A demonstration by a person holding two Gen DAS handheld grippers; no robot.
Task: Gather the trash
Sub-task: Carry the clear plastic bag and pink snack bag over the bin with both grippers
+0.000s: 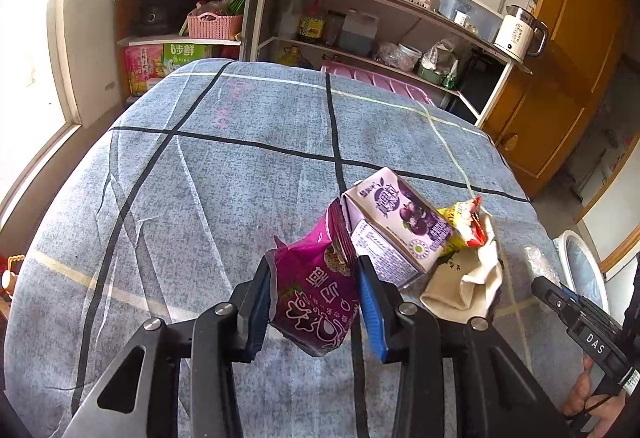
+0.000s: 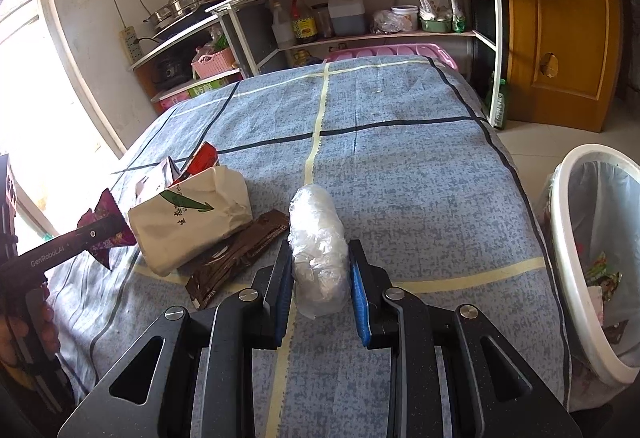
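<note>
Left claw gripping magenta wrapper, right claw seemingly pinching plastic wad

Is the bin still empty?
No: the right wrist view shows the white bin beside the table already holding colourful wrappers in its liner.

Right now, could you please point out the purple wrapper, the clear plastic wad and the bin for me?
purple wrapper (image 1: pixel 316 290): left wrist view, printed front between the fingers.
clear plastic wad (image 2: pixel 318 254): right wrist view, crumpled middle between the fingers.
bin (image 2: pixel 570 262): right wrist view, white near rim.
</note>
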